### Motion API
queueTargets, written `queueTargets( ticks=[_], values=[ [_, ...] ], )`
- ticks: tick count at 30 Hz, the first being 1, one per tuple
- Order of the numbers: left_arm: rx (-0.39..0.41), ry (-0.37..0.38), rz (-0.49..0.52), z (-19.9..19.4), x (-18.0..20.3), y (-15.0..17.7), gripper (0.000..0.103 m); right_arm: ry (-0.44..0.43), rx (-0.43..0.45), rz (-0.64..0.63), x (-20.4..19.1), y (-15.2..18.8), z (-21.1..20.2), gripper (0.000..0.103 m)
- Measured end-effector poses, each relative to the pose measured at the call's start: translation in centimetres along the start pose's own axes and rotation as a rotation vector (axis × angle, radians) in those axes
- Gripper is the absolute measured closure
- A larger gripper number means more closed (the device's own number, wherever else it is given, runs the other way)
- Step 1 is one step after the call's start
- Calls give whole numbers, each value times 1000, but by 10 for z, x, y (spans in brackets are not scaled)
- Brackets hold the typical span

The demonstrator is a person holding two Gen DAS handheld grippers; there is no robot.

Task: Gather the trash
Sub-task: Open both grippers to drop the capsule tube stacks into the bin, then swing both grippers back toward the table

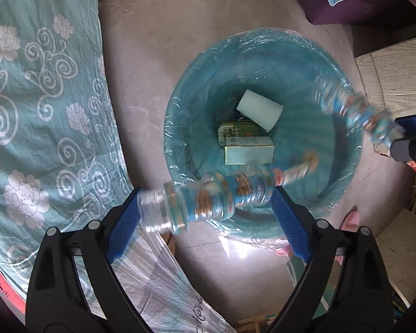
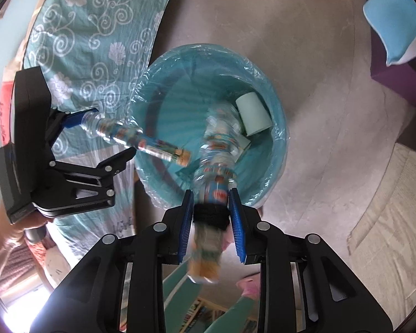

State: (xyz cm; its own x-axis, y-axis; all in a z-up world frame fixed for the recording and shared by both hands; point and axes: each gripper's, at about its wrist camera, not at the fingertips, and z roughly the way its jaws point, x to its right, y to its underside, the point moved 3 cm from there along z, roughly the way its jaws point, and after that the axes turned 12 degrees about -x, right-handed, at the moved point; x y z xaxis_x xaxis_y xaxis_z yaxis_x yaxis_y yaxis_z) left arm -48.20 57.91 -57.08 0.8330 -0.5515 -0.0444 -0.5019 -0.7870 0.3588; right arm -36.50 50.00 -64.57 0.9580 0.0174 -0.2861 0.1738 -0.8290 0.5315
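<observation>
Lying crosswise btwn left gripper [image 1: 205, 213]: bottle [image 1: 224, 194]

Both wrist views look down, sharing the bin [image 1: 263, 127] [image 2: 208, 116].

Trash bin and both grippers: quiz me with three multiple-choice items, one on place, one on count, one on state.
1. Where is the white roll?
A. inside the bin
B. on the bedspread
C. on the floor

2. How many plastic bottles are in view?
A. one
B. two
C. four

3. How do the left gripper's fingers stand?
A. spread wide
B. pressed together
C. hidden

Key: 1 A, it lies at the bottom of the lined bin beside two boxes. 2 B, one bottle at the left gripper, another bottle between the right gripper's fingers. 3 A, a wide gap separates them.
</observation>
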Motion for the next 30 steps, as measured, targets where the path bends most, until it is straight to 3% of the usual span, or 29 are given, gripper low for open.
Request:
queueTargets(
  ticks=[3,15,24,30],
  values=[
    [2,-3,1,0,1,1,15,13,29,12,4,2,-4,59],
    [-15,-19,20,-2,6,14,13,-40,83,70,17,19,-22,56],
    [-1,-32,21,-21,11,27,13,-75,154,77,8,49,-49,44],
    [28,43,-6,-60,15,37,13,-116,256,98,-2,83,-95,37]
  ],
)
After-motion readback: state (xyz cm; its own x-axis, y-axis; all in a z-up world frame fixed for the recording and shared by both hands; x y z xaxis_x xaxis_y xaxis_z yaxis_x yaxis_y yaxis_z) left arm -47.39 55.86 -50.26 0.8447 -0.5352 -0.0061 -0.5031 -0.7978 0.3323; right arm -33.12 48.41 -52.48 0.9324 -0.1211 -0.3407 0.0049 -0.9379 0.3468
